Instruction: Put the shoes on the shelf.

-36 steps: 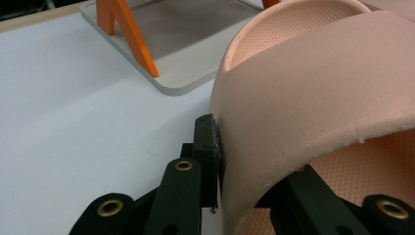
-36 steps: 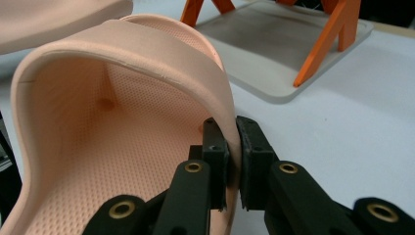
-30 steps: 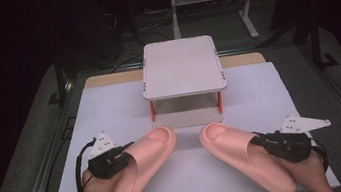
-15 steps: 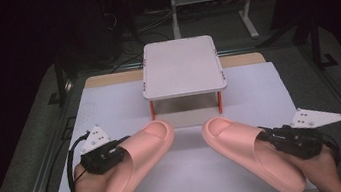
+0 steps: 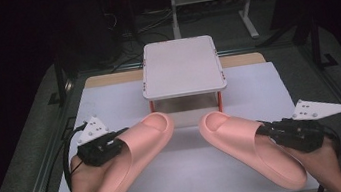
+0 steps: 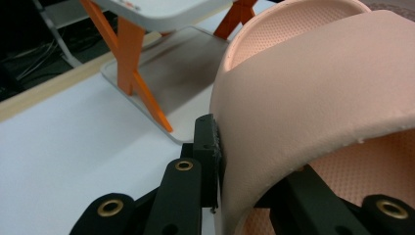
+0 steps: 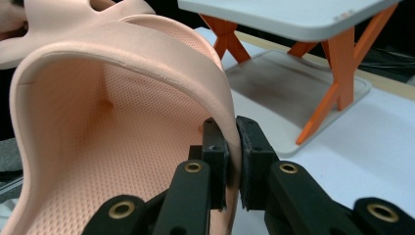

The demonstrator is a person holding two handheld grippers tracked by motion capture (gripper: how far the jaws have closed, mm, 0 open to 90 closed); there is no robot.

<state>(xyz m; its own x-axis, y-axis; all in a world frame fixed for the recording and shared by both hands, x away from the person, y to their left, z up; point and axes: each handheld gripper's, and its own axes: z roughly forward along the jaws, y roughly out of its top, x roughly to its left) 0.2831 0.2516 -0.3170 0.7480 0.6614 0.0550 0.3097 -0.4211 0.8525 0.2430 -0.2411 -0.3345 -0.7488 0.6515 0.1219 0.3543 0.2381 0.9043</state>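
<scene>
Both slippers' (image 5: 136, 156) toes converge toward shelf (image 5: 182, 68)

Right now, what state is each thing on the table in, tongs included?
Left pink foam slipper: gripped at its strap edge, toe towards the stand.
Right pink foam slipper: gripped at its strap edge, toe towards the stand.
Left tongs: shut on the left slipper's strap.
Right tongs: shut on the right slipper's strap.
Small white stand with orange legs: upright, top bare.
</scene>
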